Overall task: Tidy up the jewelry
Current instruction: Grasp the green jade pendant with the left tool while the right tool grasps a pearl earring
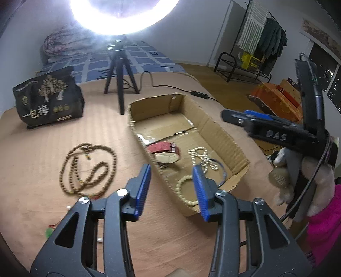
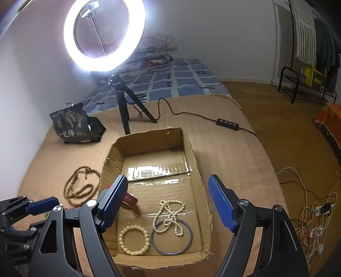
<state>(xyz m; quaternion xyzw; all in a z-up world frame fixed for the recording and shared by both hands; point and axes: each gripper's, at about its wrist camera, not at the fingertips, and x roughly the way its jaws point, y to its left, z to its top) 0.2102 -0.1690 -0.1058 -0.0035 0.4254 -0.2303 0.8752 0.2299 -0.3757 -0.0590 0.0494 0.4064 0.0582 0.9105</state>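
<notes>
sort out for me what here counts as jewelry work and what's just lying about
Job: cardboard box; inside it red watch strap, pearl necklace, cream bead bracelet, blue bangle; brown bead necklace outside on the table.

Lying about: ring light, tripod, black snack bag, cable remote.

My left gripper's right finger point(image 1: 201, 191) covers part of the cream bracelet point(image 1: 183, 191) and bangle point(image 1: 222, 172). In the right view, the watch point(image 2: 131, 201) is mostly behind my left finger point(image 2: 113, 200). At 7 o'clock in the left view, a green trinket point(image 1: 48, 232) is too small to identify. The ring light point(image 1: 125, 15) is cut off at 12.
</notes>
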